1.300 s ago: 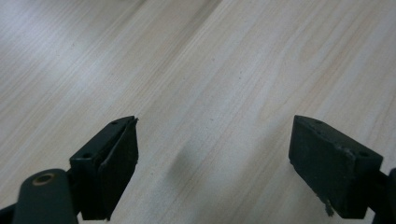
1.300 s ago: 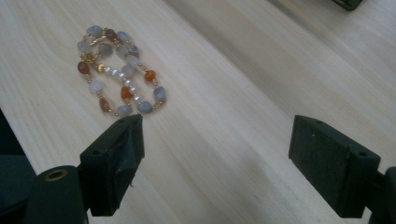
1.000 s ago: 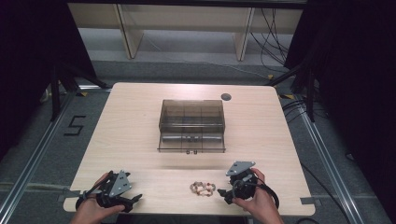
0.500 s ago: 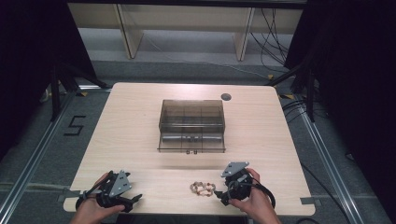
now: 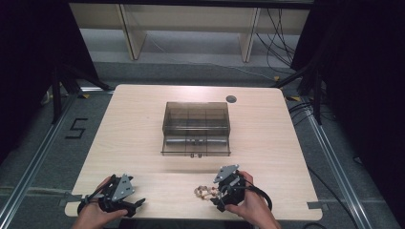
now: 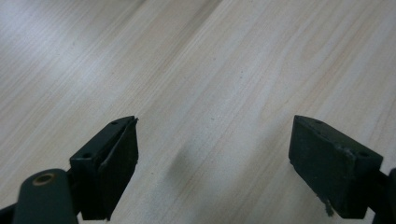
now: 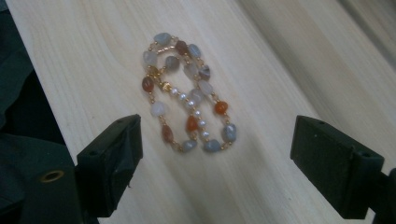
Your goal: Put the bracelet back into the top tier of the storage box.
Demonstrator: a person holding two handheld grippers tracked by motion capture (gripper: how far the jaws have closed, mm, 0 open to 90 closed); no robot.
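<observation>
A beaded bracelet point(image 7: 186, 95) of grey, white and orange stones lies coiled on the wooden table point(image 5: 143, 124) near its front edge; in the high view the bracelet point(image 5: 203, 192) is just left of my right gripper point(image 5: 216, 195). The right gripper point(image 7: 215, 161) is open, its jaws wide apart just short of the beads, not touching them. My left gripper point(image 5: 135, 204) rests at the front left corner, open over bare wood point(image 6: 210, 93), with nothing between its jaws. A smoky clear plastic compartment box point(image 5: 196, 128) sits at the table's middle.
A small dark round disc point(image 5: 231, 99) lies on the table at the back right. Metal floor rails point(image 5: 28, 176) run along both sides of the table, and cables point(image 5: 279, 28) trail on the floor behind.
My right gripper has moved left toward the bracelet and now stands right beside it. The left gripper has stayed in place.
</observation>
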